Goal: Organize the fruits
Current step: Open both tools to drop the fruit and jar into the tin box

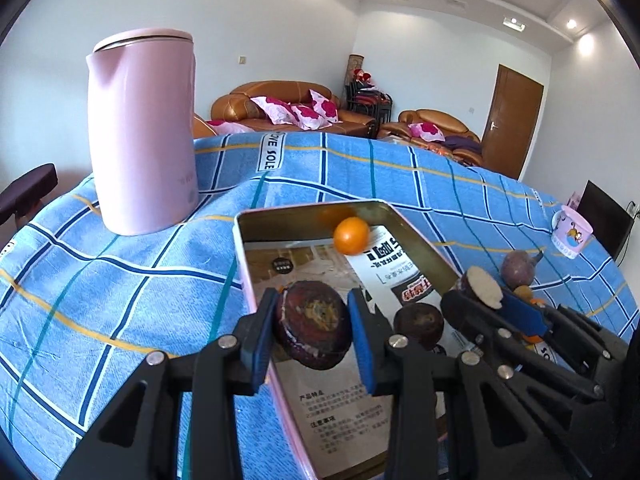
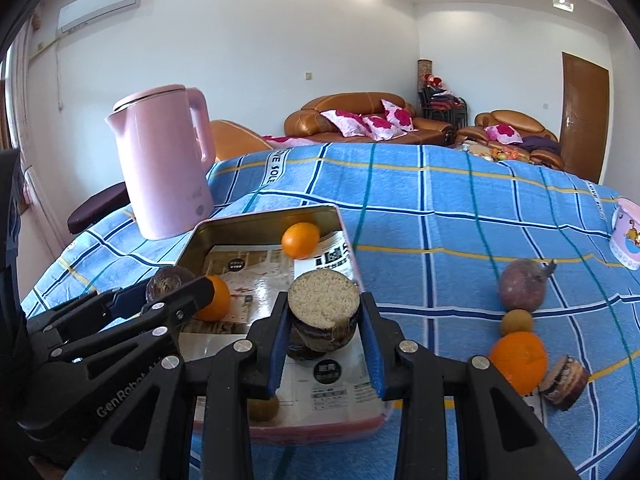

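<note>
My left gripper [image 1: 314, 332] is shut on a dark brown passion-fruit half [image 1: 314, 326], held over the near left part of the pink tin tray [image 1: 240, 248]. My right gripper [image 2: 326, 332] is shut on another half [image 2: 324, 304] with its pale cut face turned up, over the tray's [image 2: 348, 232] near right side. Each gripper shows in the other's view: the right gripper [image 1: 486, 300] and the left gripper [image 2: 168, 288]. An orange [image 1: 351, 236] lies at the tray's far end, a second orange [image 2: 216, 298] behind the left fingers, and a dark fruit [image 1: 419, 322] in between.
On the blue checked cloth to the right lie a whole purple passion fruit [image 2: 522, 286], a small brown fruit [image 2: 517, 322], an orange [image 2: 518, 360] and a fruit half [image 2: 564, 378]. A pink kettle [image 1: 144, 132] stands far left, a pink cup [image 2: 626, 240] far right.
</note>
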A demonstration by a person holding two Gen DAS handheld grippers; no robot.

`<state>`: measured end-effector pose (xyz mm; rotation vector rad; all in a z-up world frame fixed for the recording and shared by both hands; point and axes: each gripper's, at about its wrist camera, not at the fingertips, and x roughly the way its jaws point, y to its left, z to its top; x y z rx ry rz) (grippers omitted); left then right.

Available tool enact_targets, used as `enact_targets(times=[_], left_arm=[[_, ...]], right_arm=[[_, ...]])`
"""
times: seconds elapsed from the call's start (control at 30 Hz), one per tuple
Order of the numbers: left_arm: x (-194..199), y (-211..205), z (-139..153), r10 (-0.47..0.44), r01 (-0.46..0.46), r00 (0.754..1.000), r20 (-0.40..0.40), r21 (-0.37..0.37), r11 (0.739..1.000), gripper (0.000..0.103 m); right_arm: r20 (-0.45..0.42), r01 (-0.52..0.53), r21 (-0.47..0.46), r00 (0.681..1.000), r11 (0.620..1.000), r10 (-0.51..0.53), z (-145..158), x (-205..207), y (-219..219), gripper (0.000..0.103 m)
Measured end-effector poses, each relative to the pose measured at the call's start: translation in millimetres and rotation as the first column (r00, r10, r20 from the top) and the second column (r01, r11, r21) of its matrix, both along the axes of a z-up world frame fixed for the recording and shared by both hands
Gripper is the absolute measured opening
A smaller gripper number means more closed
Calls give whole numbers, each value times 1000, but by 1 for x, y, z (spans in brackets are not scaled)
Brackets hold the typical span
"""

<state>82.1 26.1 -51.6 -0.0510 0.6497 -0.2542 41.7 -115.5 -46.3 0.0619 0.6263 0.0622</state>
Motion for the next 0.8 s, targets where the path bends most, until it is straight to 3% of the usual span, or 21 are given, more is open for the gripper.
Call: enact_targets(times=[0.63,0.8], left_arm=[[2,-2,-1,1,-1,1000,-8,10,1000,37],[-3,-1,2,13,-13,1000,21,-2,1000,49]], right_arm=[[-46,-38,103,998,994,43,-6,10,-10,36],[13,-54,140,999,989,52,-1,1,-15,37]])
